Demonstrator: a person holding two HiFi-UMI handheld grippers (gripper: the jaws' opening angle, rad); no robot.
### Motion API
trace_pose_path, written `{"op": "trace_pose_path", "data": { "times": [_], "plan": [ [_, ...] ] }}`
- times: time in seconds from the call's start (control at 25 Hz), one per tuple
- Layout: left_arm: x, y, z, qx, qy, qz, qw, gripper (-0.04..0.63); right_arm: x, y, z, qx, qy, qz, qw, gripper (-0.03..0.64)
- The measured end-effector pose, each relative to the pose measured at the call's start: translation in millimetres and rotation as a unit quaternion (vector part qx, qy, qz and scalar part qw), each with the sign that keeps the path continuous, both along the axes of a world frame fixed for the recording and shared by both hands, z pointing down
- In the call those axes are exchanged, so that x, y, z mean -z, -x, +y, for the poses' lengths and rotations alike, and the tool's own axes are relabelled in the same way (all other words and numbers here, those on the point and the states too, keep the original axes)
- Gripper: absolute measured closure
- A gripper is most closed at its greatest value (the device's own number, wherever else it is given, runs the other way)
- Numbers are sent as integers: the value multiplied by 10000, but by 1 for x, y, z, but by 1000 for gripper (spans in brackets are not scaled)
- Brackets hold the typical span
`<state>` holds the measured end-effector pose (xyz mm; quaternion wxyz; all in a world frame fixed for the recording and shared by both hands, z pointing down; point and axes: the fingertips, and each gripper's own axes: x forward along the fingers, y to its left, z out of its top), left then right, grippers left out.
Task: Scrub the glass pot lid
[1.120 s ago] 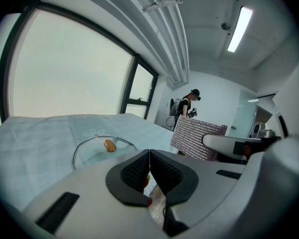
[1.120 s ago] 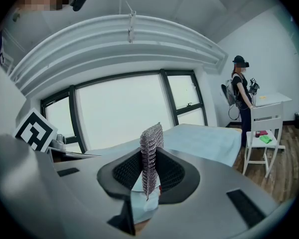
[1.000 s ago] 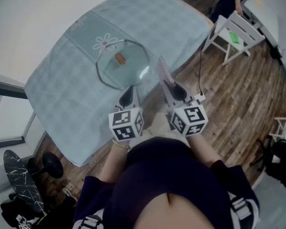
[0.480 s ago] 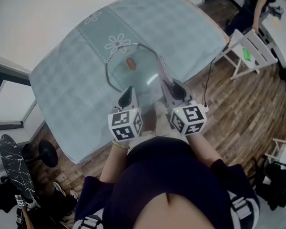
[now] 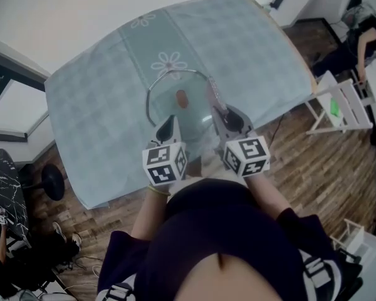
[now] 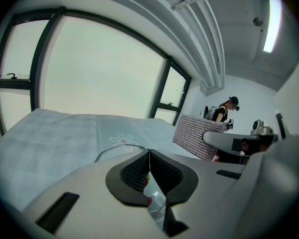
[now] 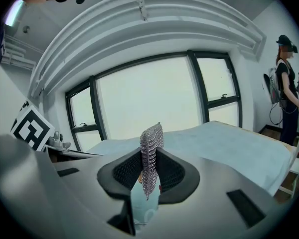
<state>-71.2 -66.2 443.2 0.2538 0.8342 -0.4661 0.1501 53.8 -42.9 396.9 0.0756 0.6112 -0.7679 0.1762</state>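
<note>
- My left claw point(image 6: 149, 157): jaws pressed together, nothing between them.
- My right claw point(image 7: 148, 171): clamped on a chain-mesh scrubber point(image 7: 151, 141), near the glass pot lid point(image 5: 168, 88).

Soft daylight from overexposed windows point(image 6: 99, 73), dim muted head view, strong fisheye distortion, dark corners.

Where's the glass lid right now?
In the head view the glass lid lies on the blue tablecloth, just ahead of the left tongs and right tongs.
</note>
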Motion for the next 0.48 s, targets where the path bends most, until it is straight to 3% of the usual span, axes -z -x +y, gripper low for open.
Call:
{"op": "trace_pose_path", "data": {
  "times": [0.48],
  "plan": [
    [-18, 11, -38, 891, 222, -13, 9958, 594, -29, -1, -64, 877, 320, 147, 9955, 537]
  ]
}}
